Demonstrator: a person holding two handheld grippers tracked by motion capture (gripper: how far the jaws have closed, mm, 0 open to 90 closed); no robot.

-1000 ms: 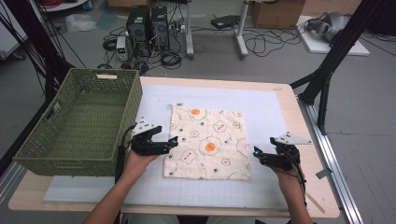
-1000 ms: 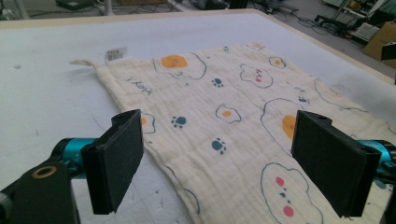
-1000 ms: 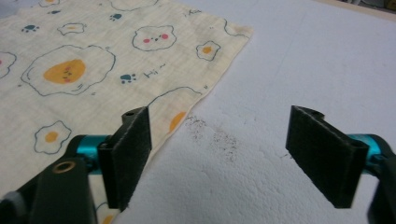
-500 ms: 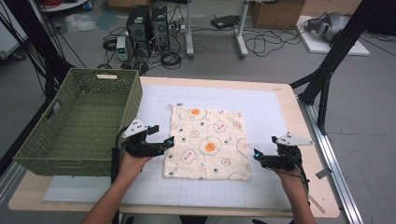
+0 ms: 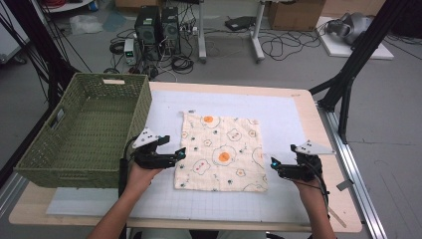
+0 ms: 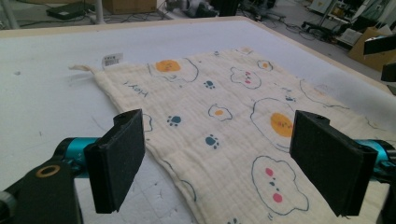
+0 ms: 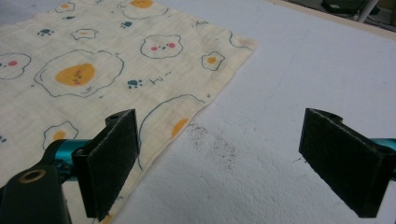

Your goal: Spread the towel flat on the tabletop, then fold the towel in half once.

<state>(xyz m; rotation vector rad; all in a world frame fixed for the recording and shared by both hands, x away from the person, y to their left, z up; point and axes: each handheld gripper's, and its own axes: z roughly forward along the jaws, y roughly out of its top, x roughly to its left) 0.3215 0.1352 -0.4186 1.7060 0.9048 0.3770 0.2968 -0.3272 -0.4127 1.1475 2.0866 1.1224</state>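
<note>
1. Left gripper [image 5: 180, 152]: jaws wide, holding nothing, over the cloth's [image 5: 221, 152] left edge.
2. Right gripper [image 5: 273, 164]: jaws wide, empty, at the cloth's right edge; contact unclear.
3. Cloth lies flat between them on the mat [image 5: 283, 119].
4. Basket [image 5: 87, 130] beside left gripper.

Cloth [image 5: 221, 152]: cream, printed with fried eggs and paw prints, spread flat and unfolded on white mat [image 5: 278, 112], small tag at far-left corner.

A robotics lab or workshop — desktop computer towers [image 5: 158, 27] and tangled cables [image 5: 278, 47] sit on the bare grey floor [image 5: 388, 119], cardboard boxes [image 5: 293, 12] line the back, and black frame struts [image 5: 356, 64] flank the worktable [image 5: 318, 124].
</note>
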